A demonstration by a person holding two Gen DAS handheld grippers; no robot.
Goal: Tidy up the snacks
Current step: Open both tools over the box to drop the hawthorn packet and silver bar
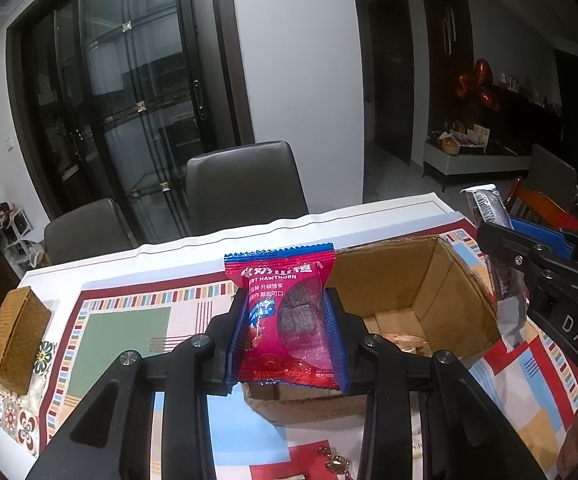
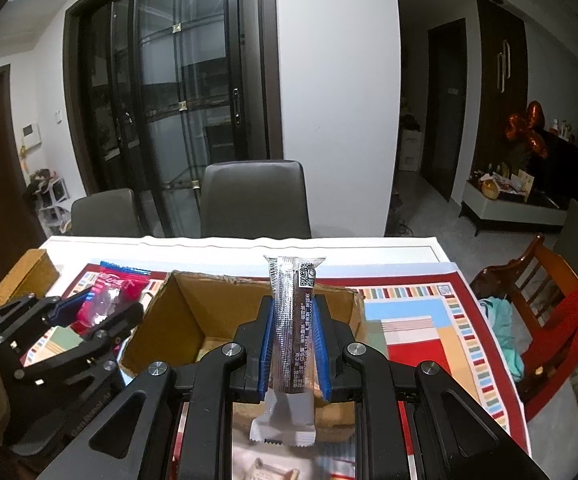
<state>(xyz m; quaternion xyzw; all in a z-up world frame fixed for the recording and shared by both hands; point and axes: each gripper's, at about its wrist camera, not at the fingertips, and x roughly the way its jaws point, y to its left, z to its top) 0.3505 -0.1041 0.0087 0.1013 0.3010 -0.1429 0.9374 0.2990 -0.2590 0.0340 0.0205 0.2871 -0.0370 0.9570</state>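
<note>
**Both grippers loaded, held by the open box**

Left gripper [image 1: 287, 332]: jaws closed on a red snack packet [image 1: 285, 312], blue pads pressing its two side edges. The packet stands upright, has a blue serrated top seam, white lettering and a clear window showing dark pieces. It sits just left of the cardboard box [image 1: 421, 280].

Right gripper [image 2: 293, 350]: jaws nearly together, clamped on a long, narrow silver-and-brown snack bar [image 2: 291, 320]. The bar stands upright, code square near its top, crimped white end hanging below the pads. It is held in front of the box, whose flaps stand open; some wrapped items lie inside.

The box rests on a patterned tablecloth [image 2: 421, 336]. A woven basket [image 1: 15, 334] sits at the table's left edge. Two grey chairs [image 1: 245, 184] stand behind.
</note>
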